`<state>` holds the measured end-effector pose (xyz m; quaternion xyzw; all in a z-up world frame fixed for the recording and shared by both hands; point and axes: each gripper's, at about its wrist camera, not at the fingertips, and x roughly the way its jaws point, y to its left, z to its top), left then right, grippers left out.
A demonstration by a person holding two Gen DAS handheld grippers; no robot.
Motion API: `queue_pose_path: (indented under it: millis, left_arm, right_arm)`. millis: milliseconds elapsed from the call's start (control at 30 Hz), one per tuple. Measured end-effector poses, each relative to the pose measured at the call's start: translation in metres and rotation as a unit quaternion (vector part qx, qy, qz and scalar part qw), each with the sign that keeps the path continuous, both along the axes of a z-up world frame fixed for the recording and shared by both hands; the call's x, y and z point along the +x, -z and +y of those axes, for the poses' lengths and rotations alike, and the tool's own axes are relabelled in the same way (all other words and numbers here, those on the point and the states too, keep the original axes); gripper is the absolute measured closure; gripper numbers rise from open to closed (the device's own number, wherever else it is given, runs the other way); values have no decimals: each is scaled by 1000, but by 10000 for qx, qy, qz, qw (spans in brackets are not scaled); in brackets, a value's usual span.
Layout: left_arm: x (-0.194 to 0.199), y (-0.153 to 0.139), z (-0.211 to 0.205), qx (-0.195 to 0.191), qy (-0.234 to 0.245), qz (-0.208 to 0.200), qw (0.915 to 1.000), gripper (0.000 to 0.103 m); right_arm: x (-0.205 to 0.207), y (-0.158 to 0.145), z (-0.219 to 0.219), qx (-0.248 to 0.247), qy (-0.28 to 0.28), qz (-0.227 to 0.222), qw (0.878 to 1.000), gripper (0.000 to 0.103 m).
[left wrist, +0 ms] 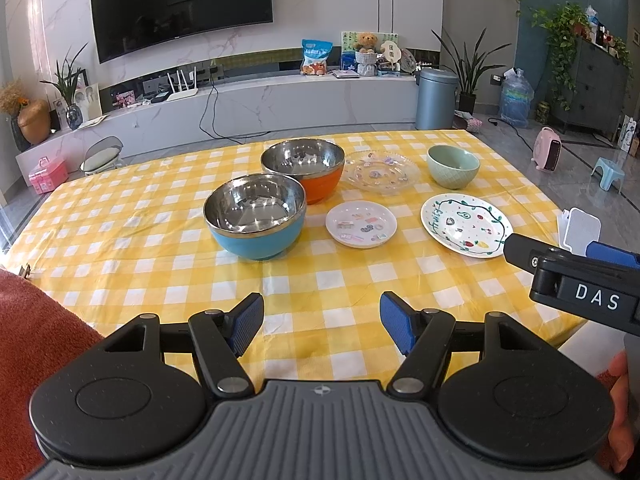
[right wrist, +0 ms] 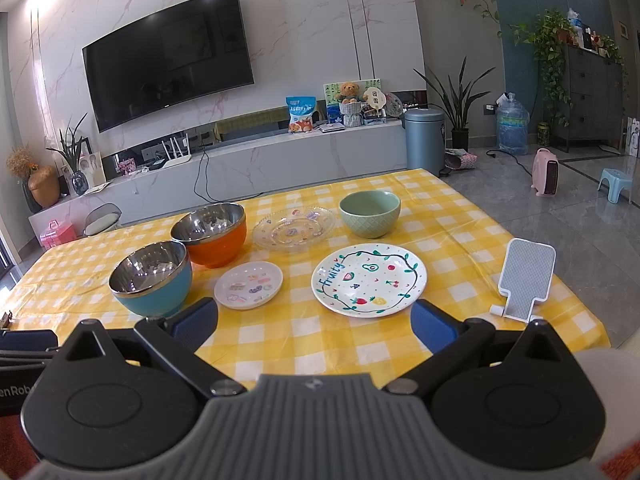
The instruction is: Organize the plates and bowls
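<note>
On the yellow checked tablecloth (left wrist: 140, 216) stand a blue steel-lined bowl (left wrist: 255, 216), an orange steel-lined bowl (left wrist: 303, 169) behind it, a clear glass plate (left wrist: 381, 171), a green ceramic bowl (left wrist: 453, 165), a small white sticker plate (left wrist: 361, 224) and a white "Fruity" plate (left wrist: 466, 224). My left gripper (left wrist: 322, 322) hangs open over the near cloth, holding nothing. My right gripper (right wrist: 314, 322) is open too, just short of the Fruity plate (right wrist: 369, 279), with the blue bowl (right wrist: 151, 278) by its left finger. Its body shows at the right edge of the left wrist view.
A white phone stand (right wrist: 526, 280) sits near the table's right edge. Beyond the table are a TV wall, a low marble cabinet, a grey bin (right wrist: 425, 136), plants and a pink heater (right wrist: 546, 172). A red sleeve (left wrist: 36, 344) is at the left.
</note>
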<state>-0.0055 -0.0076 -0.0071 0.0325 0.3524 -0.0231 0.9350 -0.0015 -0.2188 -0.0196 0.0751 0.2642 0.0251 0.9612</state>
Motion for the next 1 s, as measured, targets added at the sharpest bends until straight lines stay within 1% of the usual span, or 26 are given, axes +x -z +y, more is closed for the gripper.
queue_pose_path:
  millis: [467,533,633,733,833,933,1000]
  left_arm:
    - [-1,-1,-1,-61,8,6,10000,25]
    - [-1,-2,0,-114,22,11,9999,25]
    - [4,-8,7,-349,141,32,9993,25]
    - [14,-19,15,-477,187,-6,9987,25]
    - [33,-29,24,-529,153,128,9984,25]
    - [57,-38,35,-537,146,269,9981,25]
    - [73,-43,44,-596,122,302,9977,26]
  right_arm:
    - [0,2,1,-49,43,-11,10000,3]
    - [-2,1,2,-82,92,-50,9999,2]
    - [2,-2,1,-38,68,44,10000,3]
    - [12,-10,0,90,-36,262,9996,3]
    - [30,-19,7,107,-191,524,9984,3]
    - [48,-31,18,154,-404,574,9974,3]
    - [65,-39,31,85,-561,662,9962,3]
